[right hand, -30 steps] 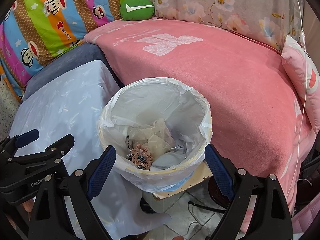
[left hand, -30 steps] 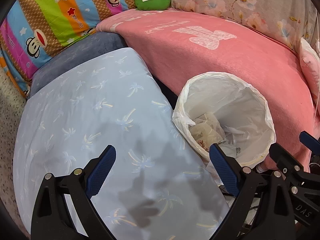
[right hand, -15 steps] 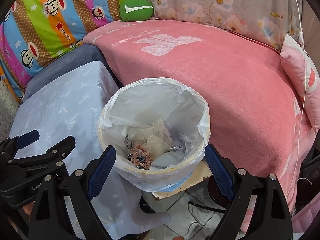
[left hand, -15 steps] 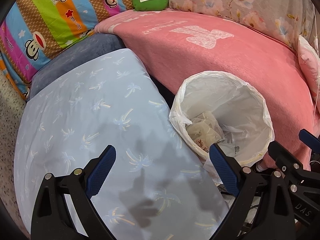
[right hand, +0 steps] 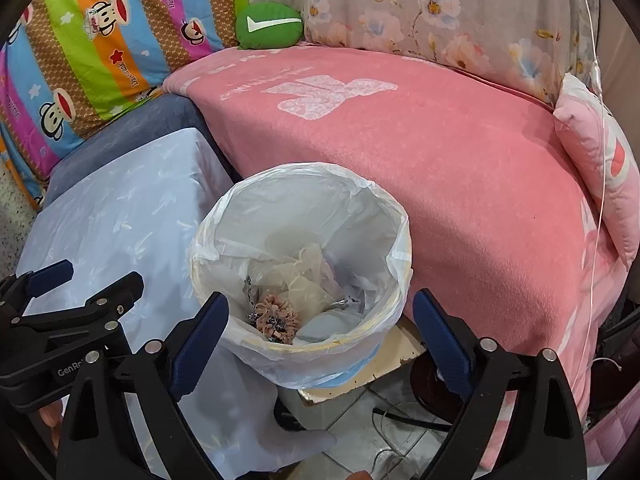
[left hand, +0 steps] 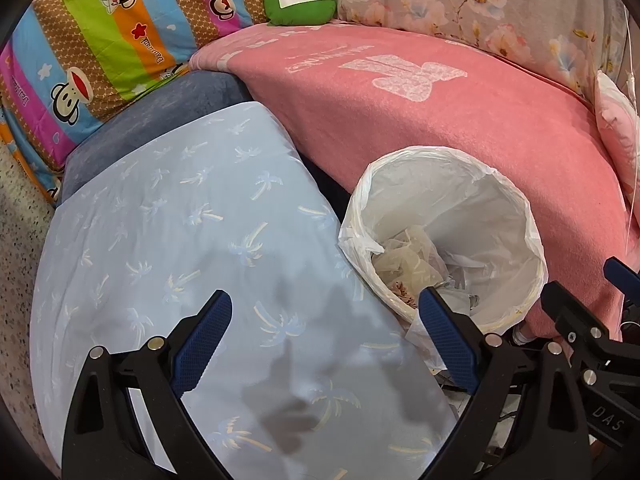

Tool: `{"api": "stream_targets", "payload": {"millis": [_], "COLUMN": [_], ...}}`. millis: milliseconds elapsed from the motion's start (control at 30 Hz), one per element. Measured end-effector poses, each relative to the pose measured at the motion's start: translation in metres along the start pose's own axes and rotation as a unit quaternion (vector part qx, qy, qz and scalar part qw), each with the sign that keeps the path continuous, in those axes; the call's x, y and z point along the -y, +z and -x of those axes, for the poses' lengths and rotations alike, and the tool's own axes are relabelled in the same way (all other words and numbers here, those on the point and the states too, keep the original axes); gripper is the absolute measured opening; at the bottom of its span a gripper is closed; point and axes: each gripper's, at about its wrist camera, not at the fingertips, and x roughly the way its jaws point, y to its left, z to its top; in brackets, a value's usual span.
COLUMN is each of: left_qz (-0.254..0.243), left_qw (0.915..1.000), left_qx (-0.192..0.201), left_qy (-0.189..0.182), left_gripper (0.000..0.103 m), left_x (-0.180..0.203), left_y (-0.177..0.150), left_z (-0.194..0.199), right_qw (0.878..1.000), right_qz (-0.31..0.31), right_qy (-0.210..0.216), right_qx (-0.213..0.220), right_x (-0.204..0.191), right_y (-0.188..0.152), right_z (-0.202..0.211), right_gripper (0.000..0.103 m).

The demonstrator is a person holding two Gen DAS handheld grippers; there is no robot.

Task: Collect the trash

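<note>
A trash bin lined with a white plastic bag (right hand: 392, 240) stands between the light blue table and the pink bed; it also shows in the left wrist view (left hand: 516, 208). Inside lie crumpled plastic and paper (right hand: 304, 276) and a pinkish-brown scrunched item (right hand: 276, 316). My right gripper (right hand: 320, 332) is open and empty, just above the bin's near rim. My left gripper (left hand: 326, 338) is open and empty over the table's blue cloth (left hand: 180, 240), left of the bin. The left gripper also shows in the right wrist view (right hand: 84, 284).
A pink blanket covers the bed (right hand: 440, 152) behind the bin. A striped monkey-print cover (left hand: 100, 32), a green cushion (left hand: 300, 4) and a floral cover (right hand: 440, 12) lie at the back. A pink pillow (right hand: 600, 160) is at right. Cables lie on the tiled floor (right hand: 384, 432).
Both grippers have drifted slightly; the view of the bin and table shifted a little. Both stay open and empty.
</note>
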Motion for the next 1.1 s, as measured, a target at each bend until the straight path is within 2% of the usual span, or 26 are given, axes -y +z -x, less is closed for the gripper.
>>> {"api": "stream_targets", "payload": {"millis": [1100], "left_qz": [-0.001], "left_qw": [1.0000], "left_qx": [0.001], "left_qy": [0.000], "left_gripper": [0.090], "left_x": [0.0013], "left_y": [0.0010], "left_z": [0.0007], "right_qw": [1.000], "right_qz": [-0.004], "right_qy": [-0.002], "right_qx": [0.002], "right_x": [0.0034], "right_y": [0.0014], "right_z": [-0.0002], "right_gripper": [0.097]}}
